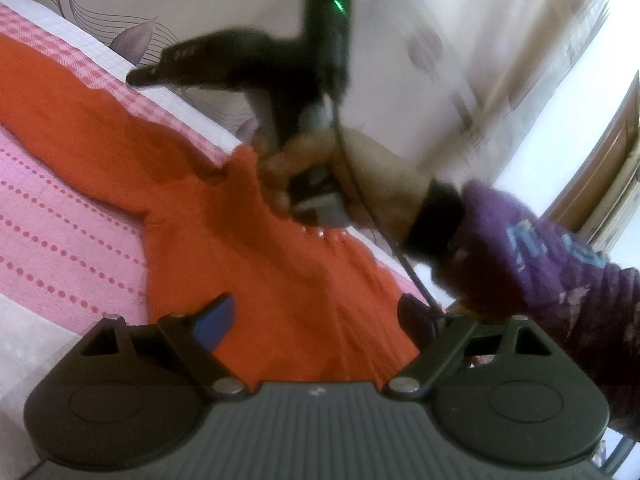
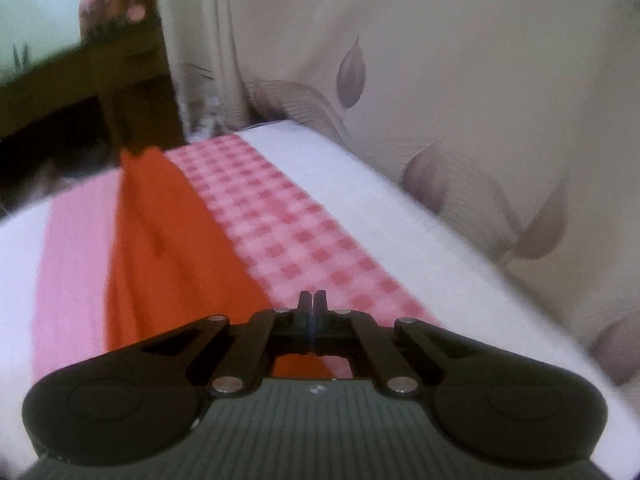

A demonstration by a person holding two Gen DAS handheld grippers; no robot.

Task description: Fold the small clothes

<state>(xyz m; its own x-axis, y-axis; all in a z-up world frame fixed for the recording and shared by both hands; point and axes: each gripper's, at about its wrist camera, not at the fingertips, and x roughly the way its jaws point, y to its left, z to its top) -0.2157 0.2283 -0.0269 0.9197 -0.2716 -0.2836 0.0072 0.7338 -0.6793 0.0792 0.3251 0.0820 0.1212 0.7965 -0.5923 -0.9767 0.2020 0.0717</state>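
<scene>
An orange knitted sweater (image 1: 260,240) lies spread on the bed, one sleeve stretched to the upper left. My left gripper (image 1: 316,312) hovers over its body, open, with nothing between the blue-padded fingers (image 1: 218,320). A person's hand (image 1: 320,160) in a purple sleeve (image 1: 540,260) holds my right gripper (image 1: 138,77) above the sweater's collar, pointing left along the bed's far edge. In the right wrist view my right gripper (image 2: 312,300) is shut, pads pressed together with no cloth seen between them. The orange sleeve (image 2: 160,220) runs ahead and left of it.
The bed cover (image 1: 60,240) has pink dotted, pink checked (image 2: 300,220) and white bands. A leaf-patterned curtain (image 2: 440,80) hangs right behind the bed's far edge. Dark wooden furniture (image 2: 120,80) stands beyond the bed's end. A black cable (image 1: 360,200) trails from the right gripper.
</scene>
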